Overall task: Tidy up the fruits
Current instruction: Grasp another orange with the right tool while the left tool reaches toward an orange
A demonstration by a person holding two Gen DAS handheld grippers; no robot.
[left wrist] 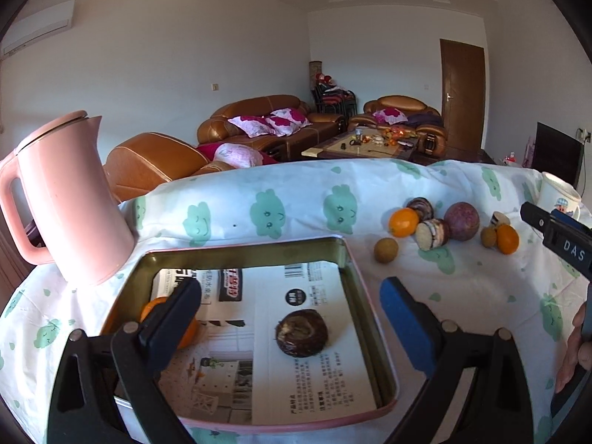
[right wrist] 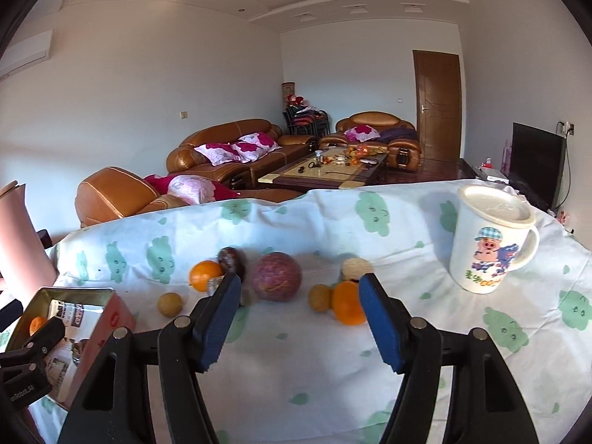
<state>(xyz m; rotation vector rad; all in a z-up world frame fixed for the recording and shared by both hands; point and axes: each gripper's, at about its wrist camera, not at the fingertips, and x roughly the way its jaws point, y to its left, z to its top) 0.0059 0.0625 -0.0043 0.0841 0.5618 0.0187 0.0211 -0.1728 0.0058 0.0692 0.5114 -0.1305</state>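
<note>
Through my left wrist camera, my left gripper (left wrist: 292, 318) hangs over the pink-rimmed tin (left wrist: 355, 296), its blue pads spread wide and holding nothing. Inside the tin, on a printed sheet, lies a dark round fruit (left wrist: 301, 333) between my fingers but untouched; an orange (left wrist: 185, 327) sits in the tin's near-left part, half hidden behind my left pad. The pink kettle (left wrist: 70, 199) stands just beside the tin's far-left corner, crowding that edge. To the right of the tin's rim the cloud-print cloth (left wrist: 288, 199) lies bare up to the loose fruit: another orange (left wrist: 403, 222), a small brown fruit (left wrist: 386, 249) and a big purple one (left wrist: 461, 221). My right gripper (left wrist: 562, 238) pokes in at the right edge.

Through my right wrist camera, my right gripper (right wrist: 299, 318) is parted and empty, over bare cloth short of the fruit row. The purple fruit (right wrist: 276, 276) lies ahead between my pads, with an orange (right wrist: 346, 303) touching a small brown fruit (right wrist: 320, 298) near my right pad. The lidded mug (right wrist: 488, 240) stands well apart to the right. The tin (right wrist: 111, 318) sits at the left edge, its corner close to my left finger.
</note>
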